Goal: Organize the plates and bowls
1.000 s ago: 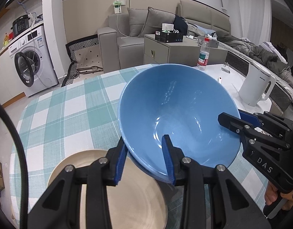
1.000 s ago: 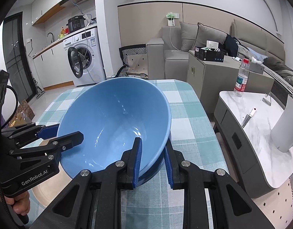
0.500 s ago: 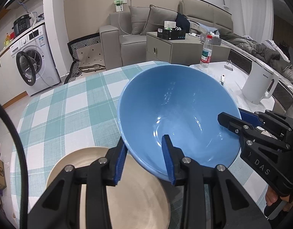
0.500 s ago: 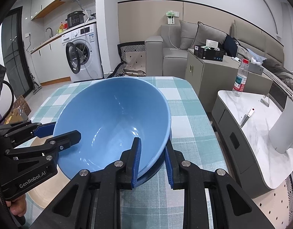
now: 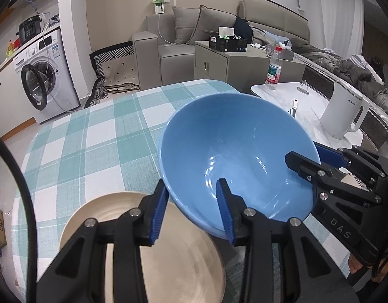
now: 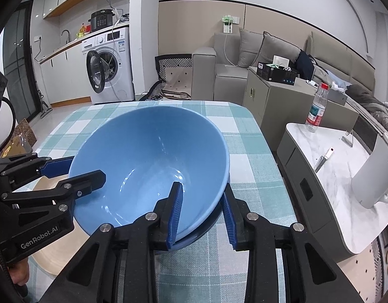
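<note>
A large blue bowl [image 5: 234, 151] [image 6: 148, 156] sits tilted on the green checked tablecloth [image 5: 93, 139]. Its near-left side overlaps the edge of a beige plate [image 5: 168, 265] [image 6: 50, 255]. My left gripper [image 5: 191, 213] straddles the bowl's near rim, one finger inside and one outside. Its jaws are opening and do not clamp the wall. My right gripper [image 6: 202, 214] straddles the rim on the opposite side. Its jaws are opening too, with a gap showing beside the bowl wall. Each gripper shows in the other's view, the left gripper [image 6: 85, 171] and the right gripper [image 5: 302, 152].
The table's right edge [image 6: 267, 151] runs close to the bowl. Beyond it stands a marble side table [image 6: 320, 139] with a white kettle [image 5: 345, 116] and a water bottle [image 5: 273, 70]. A sofa and a washing machine stand farther back. A hand shows under each gripper.
My right gripper's jaws have spread apart from their tight grip on the bowl's rim. The left jaws have widened slightly. The bowl has stayed nearly where it was.
</note>
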### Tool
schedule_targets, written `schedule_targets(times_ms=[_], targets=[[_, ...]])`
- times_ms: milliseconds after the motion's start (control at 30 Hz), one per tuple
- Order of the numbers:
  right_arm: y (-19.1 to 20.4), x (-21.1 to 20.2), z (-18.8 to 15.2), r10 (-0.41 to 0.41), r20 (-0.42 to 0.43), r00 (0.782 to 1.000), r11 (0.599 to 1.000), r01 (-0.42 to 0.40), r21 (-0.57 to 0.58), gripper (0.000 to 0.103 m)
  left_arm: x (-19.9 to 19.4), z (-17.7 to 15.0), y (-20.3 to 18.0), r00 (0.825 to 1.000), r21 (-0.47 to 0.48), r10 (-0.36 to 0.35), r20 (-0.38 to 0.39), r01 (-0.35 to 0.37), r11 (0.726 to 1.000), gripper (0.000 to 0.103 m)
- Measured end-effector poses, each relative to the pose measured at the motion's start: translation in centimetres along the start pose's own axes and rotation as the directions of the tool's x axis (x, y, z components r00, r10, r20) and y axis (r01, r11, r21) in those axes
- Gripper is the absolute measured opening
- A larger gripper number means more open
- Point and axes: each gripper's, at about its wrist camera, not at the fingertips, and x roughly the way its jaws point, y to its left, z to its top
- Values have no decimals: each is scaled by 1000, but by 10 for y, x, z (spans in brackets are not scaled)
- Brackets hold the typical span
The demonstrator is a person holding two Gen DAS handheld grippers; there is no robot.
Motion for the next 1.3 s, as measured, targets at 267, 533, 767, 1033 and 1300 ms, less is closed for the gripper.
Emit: schedule_targets(times_ms=[267,533,767,1033,1300], targets=[[-2,-5,2,24,23,999,1000,-24,-13,51,1,0,2,1000,-9,-16,-6,16,1000,45],[-11,-10,3,34,29,999,999,-35,15,80,-5,3,9,999,-42,-33,2,33,999,62],[-26,-18,6,49,50,998,996,-52,66,101,-17,6,19,997,-68,-57,54,61,996,92],[-45,-22,8,111,65,992,983,-119,139,102,-15,9,30,993,-120,-102,53,108,987,103],[-54,-15,5,121,44,992,975,-127,182,102,-1,8,33,994,-142,-100,31,104,984,103]])
